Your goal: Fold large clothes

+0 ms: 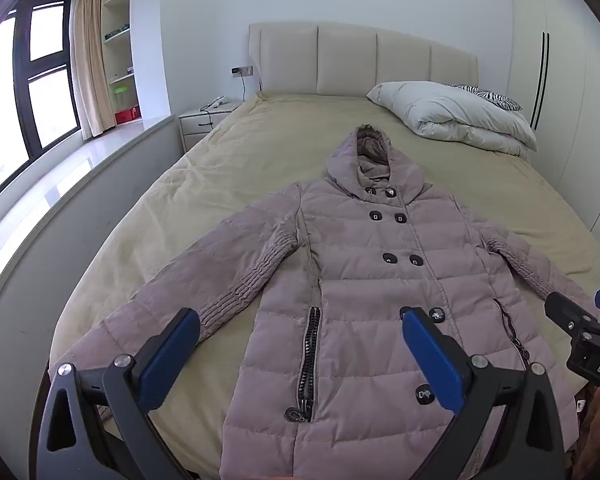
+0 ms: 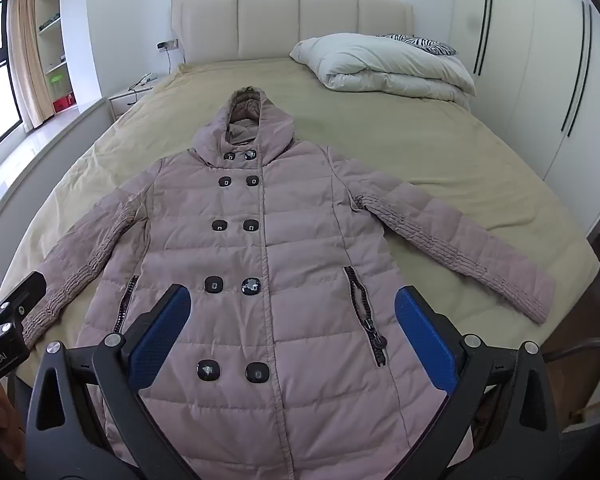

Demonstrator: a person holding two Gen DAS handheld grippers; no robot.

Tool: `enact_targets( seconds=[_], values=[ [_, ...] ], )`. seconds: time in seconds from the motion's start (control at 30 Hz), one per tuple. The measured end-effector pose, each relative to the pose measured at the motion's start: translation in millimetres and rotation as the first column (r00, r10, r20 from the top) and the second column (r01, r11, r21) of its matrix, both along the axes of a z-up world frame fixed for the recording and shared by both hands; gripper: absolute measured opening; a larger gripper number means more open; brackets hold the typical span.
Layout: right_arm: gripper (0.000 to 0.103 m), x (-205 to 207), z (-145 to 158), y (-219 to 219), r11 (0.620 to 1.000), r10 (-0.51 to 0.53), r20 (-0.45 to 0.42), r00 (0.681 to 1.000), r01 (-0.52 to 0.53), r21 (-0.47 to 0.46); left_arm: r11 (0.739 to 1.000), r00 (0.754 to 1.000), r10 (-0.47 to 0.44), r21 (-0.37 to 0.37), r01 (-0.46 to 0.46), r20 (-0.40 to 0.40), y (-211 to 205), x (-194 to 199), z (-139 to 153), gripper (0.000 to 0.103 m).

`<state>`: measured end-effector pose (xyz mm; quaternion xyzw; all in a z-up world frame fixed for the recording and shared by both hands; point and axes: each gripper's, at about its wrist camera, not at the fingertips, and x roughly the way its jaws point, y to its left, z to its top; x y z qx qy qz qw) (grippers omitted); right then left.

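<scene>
Two claws hang over the foot of the bed (image 2: 440, 160), the left claw (image 1: 300, 354) and the right claw (image 2: 292, 332), both spread wide with nothing between their blue pads (image 2: 424, 336). A mauve quilted coat (image 2: 260, 264) lies face up and flat on the tan bedspread, buttoned, hood (image 2: 244, 120) toward the headboard (image 2: 292, 24), sleeves angled out to either side. A folded white duvet (image 2: 384, 64) sits near the headboard, well apart from the coat.

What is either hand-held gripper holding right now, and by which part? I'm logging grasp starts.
Nothing. The left hand-held gripper and right hand-held gripper both hover open above the coat, untouched on the bed.
</scene>
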<state>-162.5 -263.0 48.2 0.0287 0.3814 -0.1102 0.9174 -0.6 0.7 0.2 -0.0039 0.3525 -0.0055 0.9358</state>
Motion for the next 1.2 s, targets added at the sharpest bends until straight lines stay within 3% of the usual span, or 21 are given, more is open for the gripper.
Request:
enact_targets(
  seconds=[1.2],
  values=[
    [0.103, 2.4, -4.5, 2.3, 1.000, 0.001, -0.008, 1.000, -0.001, 0.002, 1.000, 1.000, -0.002, 0.008, 0.002, -0.013, -0.2, -0.1, -0.4, 0.103]
  ],
)
